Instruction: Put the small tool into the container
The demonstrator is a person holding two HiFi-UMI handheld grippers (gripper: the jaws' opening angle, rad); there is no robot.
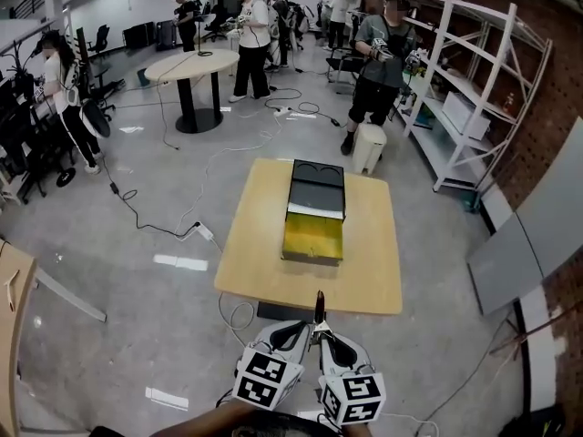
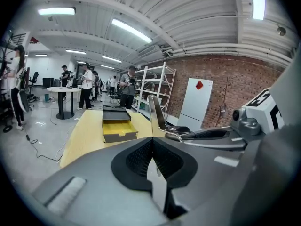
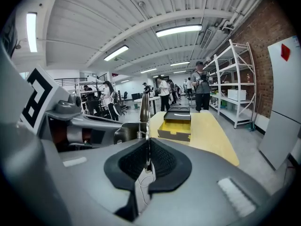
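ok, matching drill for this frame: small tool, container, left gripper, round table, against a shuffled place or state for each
Things:
1. small tool
2. container
3. left gripper
4. round table

Place or state:
A. open on the wooden table, yellow inside
B. far back, people standing beside it
C. jaws together
D. upright, pinched in the right gripper

Pairs: 1-D, 2-A, 3-C, 4-B

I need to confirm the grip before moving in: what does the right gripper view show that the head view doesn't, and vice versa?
Only the right gripper view: the right hand-held gripper's jaws closed on the small tool, which stands upright out of them.
Only the head view: the whole table, with the container in its middle, well ahead of both grippers.
Both: the small tool, the open container with its yellow inside, and the left hand-held gripper alongside.
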